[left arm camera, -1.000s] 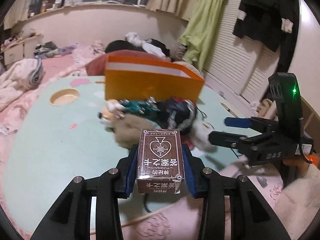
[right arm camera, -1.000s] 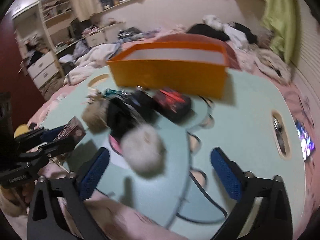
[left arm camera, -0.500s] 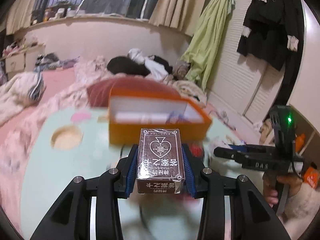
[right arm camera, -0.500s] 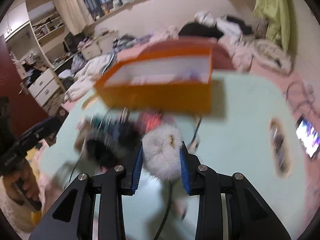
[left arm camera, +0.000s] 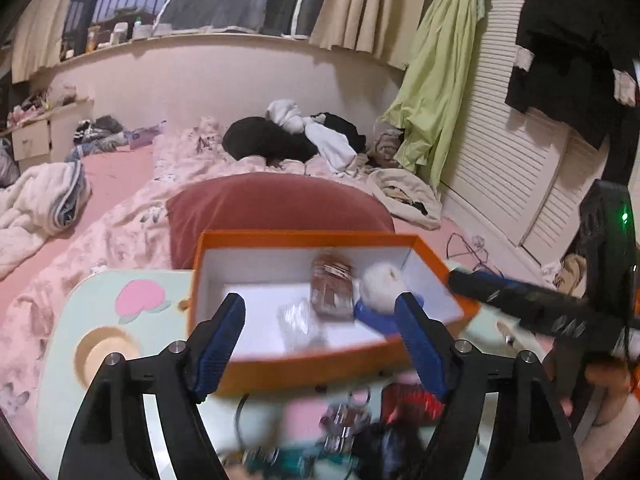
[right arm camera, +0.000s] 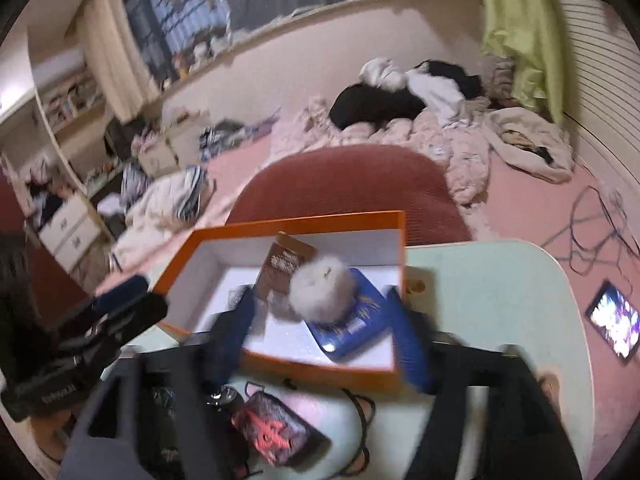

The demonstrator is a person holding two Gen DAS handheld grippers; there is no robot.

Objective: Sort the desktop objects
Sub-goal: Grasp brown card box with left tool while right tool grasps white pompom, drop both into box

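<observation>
Both grippers, left (left arm camera: 320, 334) and right (right arm camera: 320, 334), hang with jaws wide apart over the orange cardboard box (left arm camera: 304, 364) at the desk's (right arm camera: 500, 292) far edge; brown card box (left arm camera: 332, 290) and white fluffy ball (right arm camera: 322, 286) lie inside, so sorted.

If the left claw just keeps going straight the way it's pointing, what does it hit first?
Most likely the orange box. The open left claw points over its near wall toward the white floor inside, where a clear wrapper and brown card box lie. Depth is unclear, so the near wall may come first.
</observation>
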